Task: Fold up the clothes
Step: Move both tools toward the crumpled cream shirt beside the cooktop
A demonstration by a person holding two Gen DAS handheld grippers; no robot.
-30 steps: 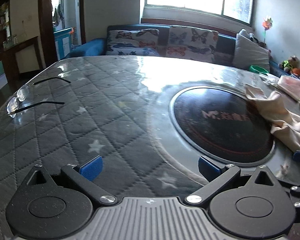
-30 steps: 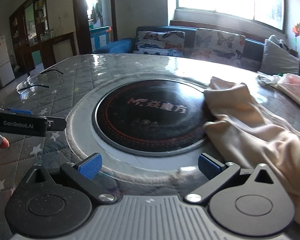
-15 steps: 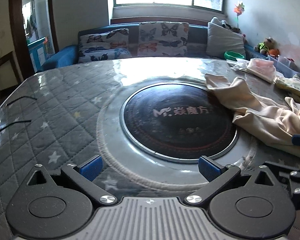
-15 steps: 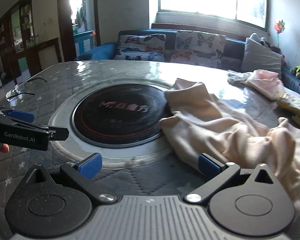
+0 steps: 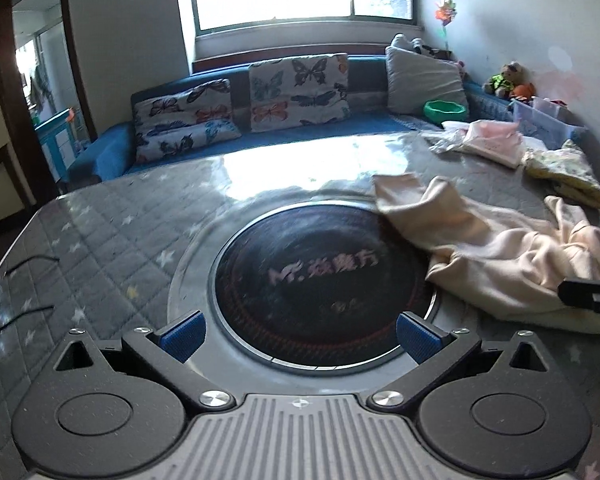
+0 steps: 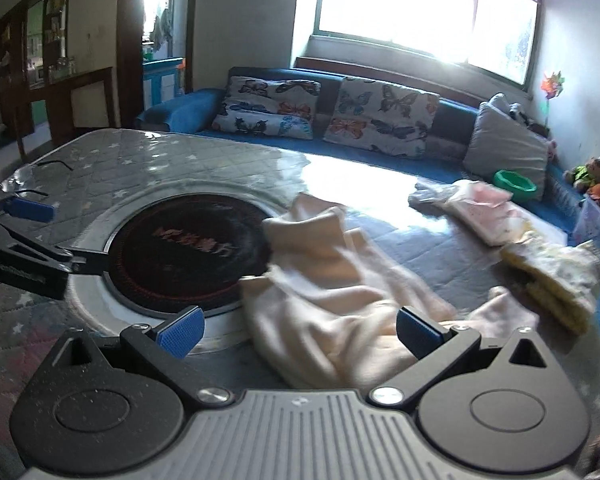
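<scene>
Both of my tongs have swung rightward since a second ago, so the cream garment [image 6: 340, 280] now fills the middle of the right wrist view, where before it lay off to the side. My right gripper [image 6: 298, 334] hangs just above it with its blue pads [image 6: 180, 330] spread wide apart and gripping nothing; the cloth lies rumpled between and beyond them, one end draped over the rim of the round black hob plate [image 6: 188, 248] set into the table [image 6: 112, 160]. My left gripper [image 5: 300, 336] is likewise spread wide and holds nothing, hovering over the near edge of that same plate, with the garment off to its right (its near hem sits close to the dark body of my other tool at the frame edge). Folded pink clothes [image 6: 484, 208] and a yellow patterned bundle [image 6: 552, 272] lie farther along the table on the right side. A pair of glasses [image 5: 4, 304] rests on the quilted cover at the left edge. Behind the table runs a blue sofa [image 5: 112, 152] with butterfly cushions [image 5: 300, 88].
</scene>
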